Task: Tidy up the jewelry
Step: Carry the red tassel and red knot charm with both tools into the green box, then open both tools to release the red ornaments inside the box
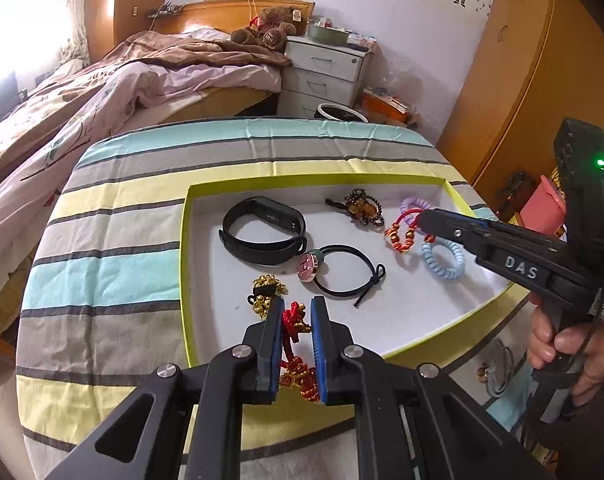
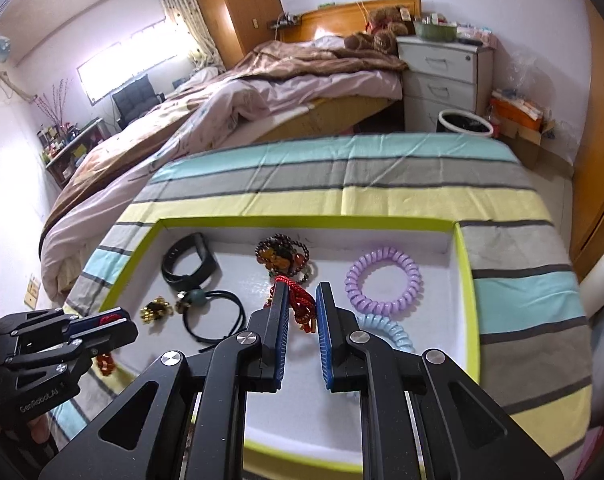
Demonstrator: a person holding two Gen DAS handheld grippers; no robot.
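Note:
A white tray with a lime-green rim (image 1: 185, 240) lies on the striped cloth. My left gripper (image 1: 297, 304) hangs over the tray's near left corner, shut on a red cord bracelet with gold beads (image 1: 297, 376). Over the tray's right side my right gripper (image 2: 302, 288) is shut on a second red cord bracelet (image 2: 297, 304), whose gold beads dangle beneath it (image 1: 402, 236). Inside the tray lie a black wristband (image 1: 261, 240), a dark bead bracelet (image 1: 360, 204), a purple coil tie (image 2: 384, 280), a blue coil tie (image 1: 442, 260), a black hair tie with a pink charm (image 1: 342, 268) and a gold bell ornament (image 1: 265, 292).
The striped cloth (image 1: 113, 264) covers a table that ends just past the tray. A bed (image 2: 261, 92), a white drawer unit (image 2: 442, 80) and a bin (image 2: 466, 122) stand behind it. A wooden wardrobe (image 1: 522, 92) rises at the right. A hand (image 1: 562, 348) grips the right gripper's handle.

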